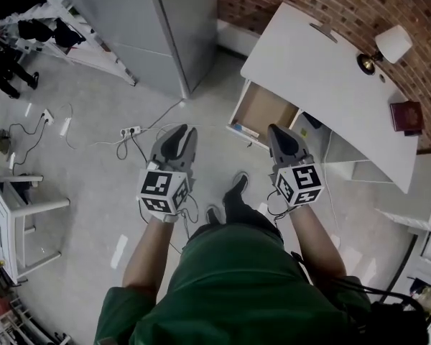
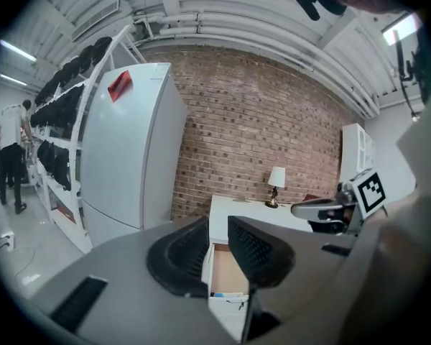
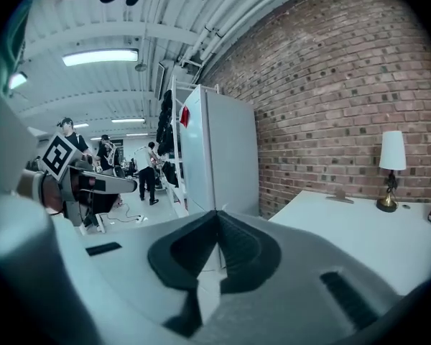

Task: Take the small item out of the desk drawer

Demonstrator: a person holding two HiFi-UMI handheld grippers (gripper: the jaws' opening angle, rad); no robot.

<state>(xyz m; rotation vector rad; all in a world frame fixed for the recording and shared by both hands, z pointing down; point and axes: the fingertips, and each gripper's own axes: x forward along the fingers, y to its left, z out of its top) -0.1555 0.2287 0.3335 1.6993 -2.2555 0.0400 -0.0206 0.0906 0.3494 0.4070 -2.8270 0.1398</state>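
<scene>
The white tabletop (image 1: 309, 70) stands against the brick wall (image 1: 359, 6) with its one light wooden drawer (image 1: 267, 108) pulled out, so the inside is open to a reach from the front. Just inside the drawer's front wall lies one small flat bluish item (image 1: 245, 130), the only thing I can make out in there; what it is I cannot tell.

Both tools are held out in front of the person, short of the drawer and touching nothing, which reads as an approach. The left tool (image 1: 187, 131) is off the drawer's left corner, its jaws apart and empty. The drawer shows through the gap in the left gripper view, so it is probably lined up for the pick. The right tool (image 1: 276, 131) is just before the drawer's front, jaws together and empty.

Beyond the drawer, on the tabletop, are one small brass lamp with a white shade (image 1: 388, 47) and one dark red book (image 1: 406, 115).
</scene>
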